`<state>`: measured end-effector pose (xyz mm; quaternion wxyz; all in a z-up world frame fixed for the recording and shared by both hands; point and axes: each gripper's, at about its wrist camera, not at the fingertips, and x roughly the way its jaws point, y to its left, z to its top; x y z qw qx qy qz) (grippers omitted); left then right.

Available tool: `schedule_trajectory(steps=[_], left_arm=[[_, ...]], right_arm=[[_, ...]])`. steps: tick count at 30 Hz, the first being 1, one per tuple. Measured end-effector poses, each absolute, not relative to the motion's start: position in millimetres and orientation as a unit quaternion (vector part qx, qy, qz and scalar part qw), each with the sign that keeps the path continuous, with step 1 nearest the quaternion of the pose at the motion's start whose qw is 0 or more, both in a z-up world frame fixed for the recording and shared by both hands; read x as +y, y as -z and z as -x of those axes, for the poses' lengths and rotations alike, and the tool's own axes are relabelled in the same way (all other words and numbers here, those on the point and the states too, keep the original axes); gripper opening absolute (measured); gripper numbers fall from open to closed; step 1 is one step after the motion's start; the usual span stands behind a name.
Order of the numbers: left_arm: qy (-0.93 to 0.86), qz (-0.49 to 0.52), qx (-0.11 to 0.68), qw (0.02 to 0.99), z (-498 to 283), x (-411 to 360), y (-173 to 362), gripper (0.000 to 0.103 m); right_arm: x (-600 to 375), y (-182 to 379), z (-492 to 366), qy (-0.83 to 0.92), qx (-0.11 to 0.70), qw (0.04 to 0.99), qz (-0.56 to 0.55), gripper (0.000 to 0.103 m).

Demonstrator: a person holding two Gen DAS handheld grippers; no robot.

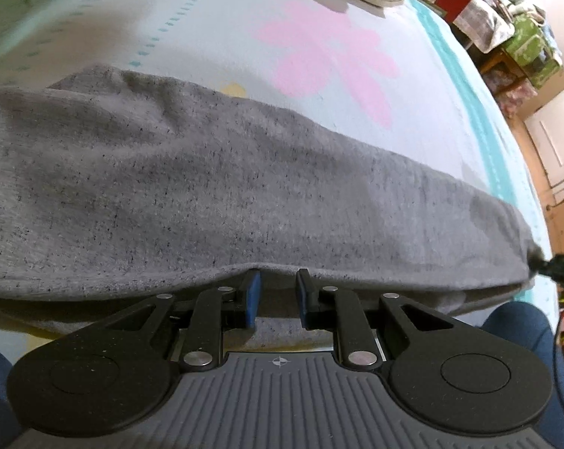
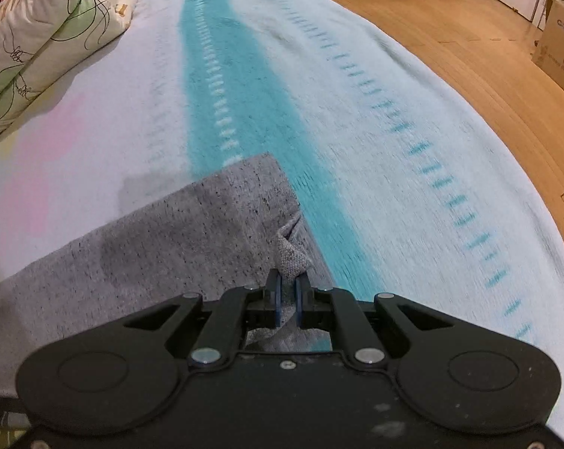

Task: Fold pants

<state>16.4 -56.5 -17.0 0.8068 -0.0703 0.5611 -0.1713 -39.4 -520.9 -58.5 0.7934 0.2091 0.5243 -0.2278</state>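
The gray pants (image 1: 222,187) lie stretched across the bed sheet (image 1: 214,37), and their left end is cut off by the frame. The left gripper (image 1: 278,292) stands narrowly open at the near hem, its blue pads (image 1: 252,299) partly hidden under the fabric edge. The right gripper (image 2: 287,299) is closed on a bunched corner of the pants, beside the teal stripe (image 2: 244,112); the cloth behind its fingers is hidden.

Flowered bedspread (image 1: 319,56), folded quilt (image 2: 38,37), cardboard box (image 2: 562,45), wooden floor (image 2: 469,48)
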Motion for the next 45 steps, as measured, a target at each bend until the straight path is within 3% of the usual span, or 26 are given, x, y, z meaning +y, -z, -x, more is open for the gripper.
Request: schedule_trajectory(steps=[8,24,26,28,29,38,45], left_arm=[[0.196,0.068,0.546,0.811,-15,-63,5,0.024],[0.150,0.072,0.605,0.778,-26,-80,65,0.025],[0.153,0.074,0.613,0.772,-28,-80,64,0.025],[0.157,0.074,0.618,0.767,-32,-78,62,0.025],[0.156,0.073,0.615,0.769,-34,-74,58,0.025],[0.059,0.103,0.558,0.822,-79,-7,36,0.026],[0.020,0.152,0.592,0.791,-86,39,61,0.026]], right_arm=[[-526,68,42,0.225,0.529,0.787,-0.223,0.008],[-519,80,38,0.226,0.555,0.778,-0.188,0.010],[-519,80,35,0.239,0.560,0.772,-0.182,0.015],[-516,74,32,0.255,0.562,0.770,-0.166,0.031],[-514,70,31,0.262,0.559,0.771,-0.155,0.035],[-458,10,-8,0.185,0.482,0.851,-0.096,0.044],[-356,11,-84,-0.007,0.467,0.877,-0.114,0.051]])
